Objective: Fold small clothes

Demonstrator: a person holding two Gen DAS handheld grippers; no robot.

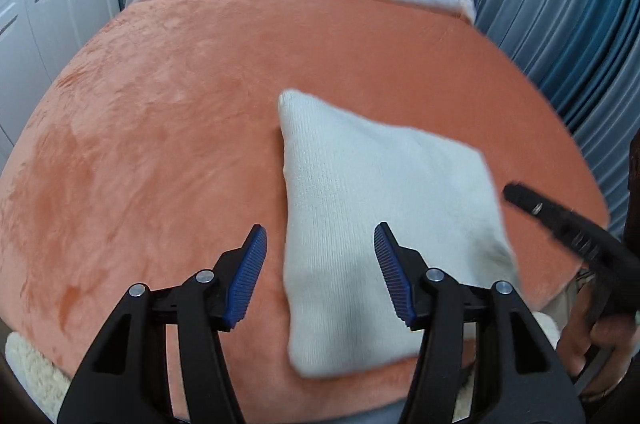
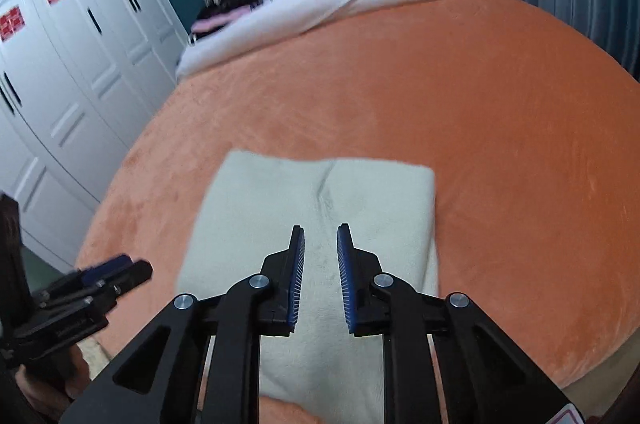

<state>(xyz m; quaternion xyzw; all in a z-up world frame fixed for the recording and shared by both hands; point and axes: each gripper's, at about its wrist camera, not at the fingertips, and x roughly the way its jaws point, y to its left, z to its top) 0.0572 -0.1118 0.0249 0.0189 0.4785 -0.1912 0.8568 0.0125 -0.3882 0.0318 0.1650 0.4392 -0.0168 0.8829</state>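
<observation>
Folded already into a neat rectangle: cream knit garment (image 2: 320, 207) on the orange bed (image 2: 500, 127). Left hand-held gripper (image 1: 320, 244) agape, right hand-held gripper (image 2: 321, 244) narrowly parted; both empty. Probably just stowing left.

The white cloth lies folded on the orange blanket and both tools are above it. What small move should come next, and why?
Probably lift both tools clear and leave the cloth alone. It already lies as a neat folded rectangle on the blanket. The left tool is open and holds nothing; the right tool shows a narrow gap with nothing pinched. One shallow crease runs down its middle, so a light smoothing press might be an alternative.
</observation>
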